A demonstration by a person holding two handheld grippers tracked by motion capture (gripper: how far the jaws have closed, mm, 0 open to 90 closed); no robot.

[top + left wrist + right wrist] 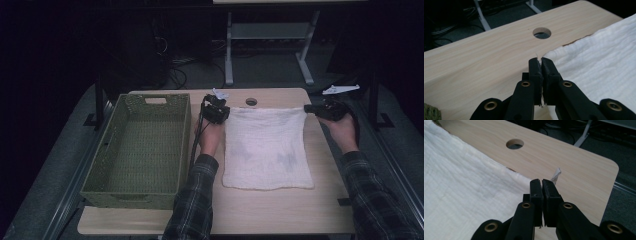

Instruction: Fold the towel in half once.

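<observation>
Black jaws of left gripper (541, 62) pinch far-left corner of white rectangular cotton cloth (267, 147); right gripper (541, 183) pinches far-right corner. Cloth lies flat between them on pale wooden table (280, 210). Risk: thin bite slips if pulled unevenly; woven green basket (137, 145) left of left gripper, may snag.

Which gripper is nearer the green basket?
Left. The left gripper pinches the towel's far left corner, just right of the green basket. The right gripper pinches the far right corner, a towel's width farther away.
</observation>
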